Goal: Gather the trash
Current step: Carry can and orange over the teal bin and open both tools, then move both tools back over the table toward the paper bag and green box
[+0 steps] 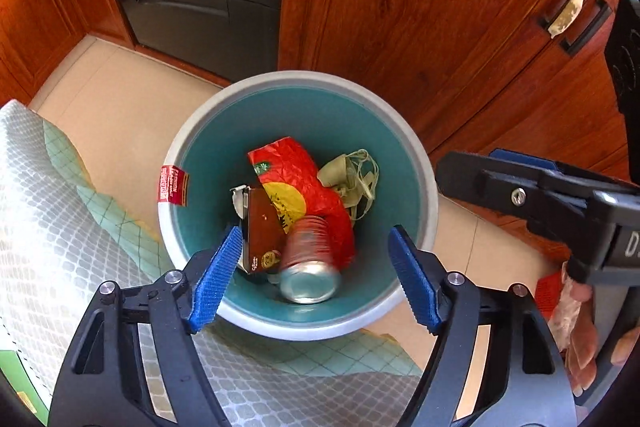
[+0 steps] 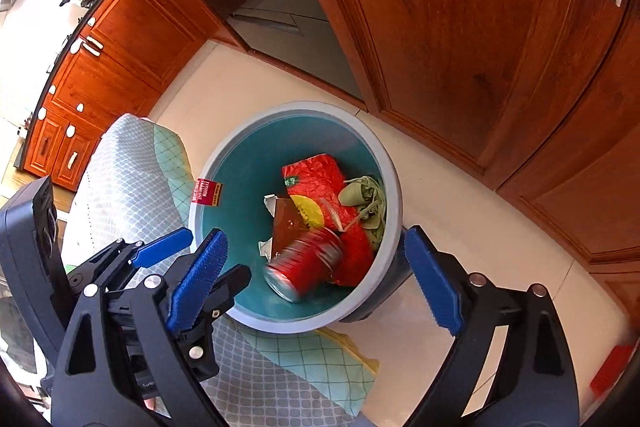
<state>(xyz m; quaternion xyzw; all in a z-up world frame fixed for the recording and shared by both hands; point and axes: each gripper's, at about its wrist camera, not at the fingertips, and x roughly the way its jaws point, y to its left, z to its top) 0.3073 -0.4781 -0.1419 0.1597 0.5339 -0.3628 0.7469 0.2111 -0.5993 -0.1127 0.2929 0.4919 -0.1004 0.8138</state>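
Tablecloth (image 1: pixel 52 227): I see the patterned cloth draped at the left edge of both views, its hem lying just beside the bin.
Left tongs (image 1: pixel 316 267): I have them wide open over the near rim of the bin, blue pads well apart and nothing between them.
Bin (image 1: pixel 200 131): a round bin, grey rim and teal inside, stands on the pale tiled floor (image 1: pixel 116 115) below both tongs; a red label hangs on its left rim.
Box (image 1: pixel 262 227): a brown carton with a torn top lies at the left inside the bin.
Can (image 1: pixel 310 263): the red can, blurred, is inside the bin near the front wall, its silver end toward me; I cannot tell whether it touches the bottom.
Wrapper (image 1: pixel 296 175): a red and yellow bag lies across the middle of the bin, behind the can.
Leaves (image 1: pixel 352 175): a pale green tangle sits at the right inside the bin, against the wrapper.
Right tongs (image 2: pixel 316 279): open wide as well, gripping nothing, over the bin's near edge.
Cupboards (image 1: pixel 420 7): reddish wooden doors stand behind the bin.
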